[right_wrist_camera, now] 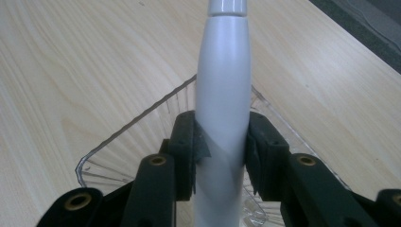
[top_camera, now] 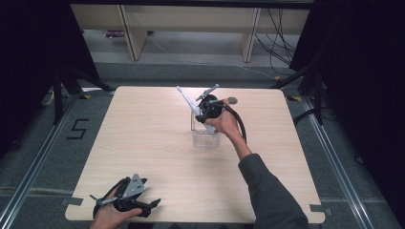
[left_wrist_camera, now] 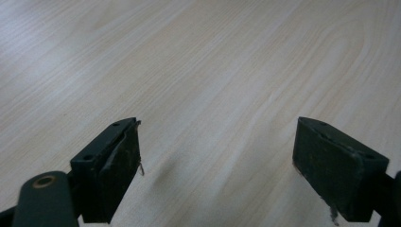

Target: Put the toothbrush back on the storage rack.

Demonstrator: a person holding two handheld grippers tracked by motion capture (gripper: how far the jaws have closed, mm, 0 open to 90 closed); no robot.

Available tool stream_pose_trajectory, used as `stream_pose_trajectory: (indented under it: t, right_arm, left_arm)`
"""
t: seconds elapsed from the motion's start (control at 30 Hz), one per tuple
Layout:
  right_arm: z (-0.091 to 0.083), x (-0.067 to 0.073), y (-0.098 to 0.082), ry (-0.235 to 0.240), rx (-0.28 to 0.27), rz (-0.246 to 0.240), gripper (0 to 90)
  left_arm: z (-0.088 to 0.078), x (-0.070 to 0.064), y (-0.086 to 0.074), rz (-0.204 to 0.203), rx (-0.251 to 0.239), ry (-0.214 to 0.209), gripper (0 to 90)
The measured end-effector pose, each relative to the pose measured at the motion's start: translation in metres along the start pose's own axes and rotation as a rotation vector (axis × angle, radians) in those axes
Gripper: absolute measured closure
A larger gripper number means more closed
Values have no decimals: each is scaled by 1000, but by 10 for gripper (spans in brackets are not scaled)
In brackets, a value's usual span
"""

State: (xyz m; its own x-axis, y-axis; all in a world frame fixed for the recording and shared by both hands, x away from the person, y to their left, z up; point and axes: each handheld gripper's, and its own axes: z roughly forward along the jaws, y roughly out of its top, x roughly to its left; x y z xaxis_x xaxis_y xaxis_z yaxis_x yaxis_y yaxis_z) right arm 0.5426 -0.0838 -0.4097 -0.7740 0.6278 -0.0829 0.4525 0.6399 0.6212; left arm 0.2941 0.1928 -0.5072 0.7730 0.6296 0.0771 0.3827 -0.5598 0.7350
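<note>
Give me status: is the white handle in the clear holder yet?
Done: the right gripper is shut on the white handle, so the pick-up is complete. In hand: the handle sits tilted over the clear holder near the table's middle; whether its lower end is inside is hard to tell. Left: probably seating and releasing it. The left gripper rests open near the front edge, holding nothing.

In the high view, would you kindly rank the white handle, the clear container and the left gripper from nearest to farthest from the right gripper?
1. White handle: clamped in the right gripper, slanting up-left.
2. Clear container: directly beneath it, at the table's middle.
3. Left gripper: at the near left table edge, jaws open.
</note>
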Motion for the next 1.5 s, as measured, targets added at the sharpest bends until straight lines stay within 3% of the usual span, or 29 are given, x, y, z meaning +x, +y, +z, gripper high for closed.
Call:
stream_pose_trajectory:
  t: [0.03,0.1,0.13,0.17,0.3,0.37,0.4,0.53,0.6,0.67,0.7,0.73,0.77,0.8,0.87,0.93,0.97,1.03,1.07,1.1,1.13,1.2,1.23,1.33,1.37,1.4,1.43,1.5]
  right_arm:
    - [0,4,0,-6,41,58,669]
    - [3,6,0,26,53,43,669]
    - [3,7,0,0,73,52,669]
    - [5,3,0,0,46,-8,669]
    - [9,3,-2,-4,73,-7,668]
    - [11,2,-3,-6,83,-35,668]
    - [11,4,-4,0,95,-5,668]
    - [14,3,-7,2,117,-21,667]
    - [15,3,-9,9,130,-4,666]
    - [16,2,-10,12,116,-18,664]
    - [14,4,-9,17,145,30,658]
    - [14,3,-9,12,144,28,639]
    - [11,4,-8,9,144,61,618]
    - [9,5,-7,12,133,88,595]
    - [2,5,-6,0,110,93,580]
    - [-2,3,-5,10,80,67,572]
    - [-6,5,-4,-1,83,99,561]
    - [-10,4,-4,0,59,71,548]
    - [-13,6,-3,-1,63,101,540]
    - [-14,5,-4,8,36,72,539]
    - [-17,7,-4,8,37,91,536]
    - [-19,6,-6,17,11,63,525]
    - [-19,4,-6,0,-32,28,517]
    - [-23,2,-9,3,-44,30,492]
    - [-26,4,-9,8,-27,59,486]
    - [-26,4,-9,8,-27,59,486]
    - [-30,2,-10,9,-58,48,477]
    - [-34,3,-10,15,-68,73,465]
  left_arm:
    - [0,0,0,-2,-7,6,153]
    - [0,-1,0,-4,-7,-2,154]
    - [0,0,0,1,-6,-3,154]
    - [0,-1,0,-3,-9,-3,154]
    - [0,0,0,-1,-5,0,153]
    - [0,-1,0,-3,-8,-4,153]
    - [0,-1,0,-3,-9,-5,153]
    - [0,0,0,3,-6,1,153]
    - [0,0,0,2,-4,0,154]
    - [0,0,0,4,-4,0,153]
    - [0,0,0,8,-3,-1,153]
    - [0,0,0,8,-1,-1,153]
    - [0,0,0,8,-1,-1,153]
    - [0,0,0,4,1,-2,153]
    - [0,0,0,3,-3,-1,153]
    - [1,0,0,8,-3,2,153]
    - [0,0,0,8,-2,2,153]
    - [0,-1,0,6,-4,0,153]
    - [0,0,0,8,-1,4,153]
    - [1,0,0,6,-2,3,153]
    - [1,0,0,6,-1,3,153]
    - [1,-1,0,3,-4,-3,153]
    - [1,-1,0,3,-4,1,153]
    - [1,-1,0,6,-1,2,153]
    - [1,0,0,6,-1,2,153]
    - [1,0,0,6,-1,2,153]
    - [1,0,0,7,1,5,153]
    - [1,0,0,10,3,5,153]
